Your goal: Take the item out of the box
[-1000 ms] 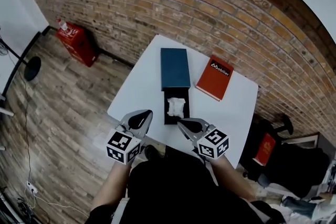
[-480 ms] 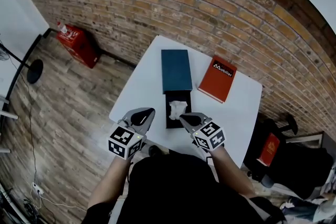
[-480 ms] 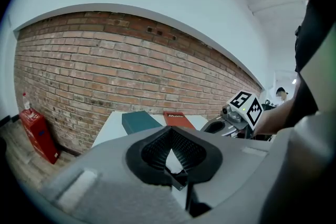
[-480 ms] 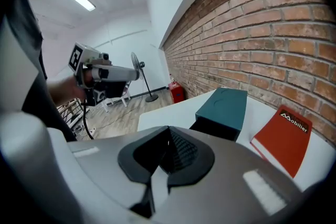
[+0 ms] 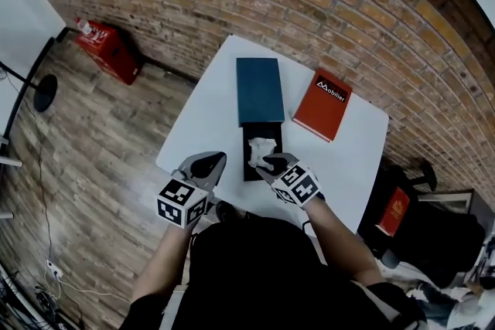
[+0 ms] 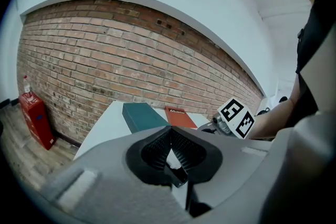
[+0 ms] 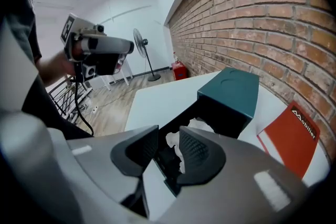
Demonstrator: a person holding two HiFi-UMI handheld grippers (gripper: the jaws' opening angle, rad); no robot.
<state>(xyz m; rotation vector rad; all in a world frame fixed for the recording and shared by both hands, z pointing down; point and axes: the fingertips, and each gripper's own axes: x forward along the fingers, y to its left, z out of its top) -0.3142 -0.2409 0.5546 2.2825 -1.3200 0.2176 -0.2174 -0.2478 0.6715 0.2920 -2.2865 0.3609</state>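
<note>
1. Head view: the crumpled white item (image 5: 261, 151) lies inside the open black tray (image 5: 249, 171), which is pulled out of the dark teal sleeve (image 5: 259, 91) toward the near edge of the white table (image 5: 203, 127). The item is not yet out, so I judge the grasp and the lift are both left to do. The right gripper (image 5: 269, 165) reaches over the tray's near end, just beside the item. The left gripper (image 5: 209, 161) hangs over the table's near edge, left of the tray. A red flat book (image 5: 323, 104) lies toward the right edge.
2. Left gripper view: the left gripper (image 6: 170, 132) has its jaws together with nothing between them, and the sleeve (image 6: 142, 117) is well ahead.
3. Right gripper view: the right gripper (image 7: 168, 140) has just been opening. Its jaws stand apart, with the item (image 7: 202, 125) showing in the gap just ahead, and neither pad presses on it.
</note>
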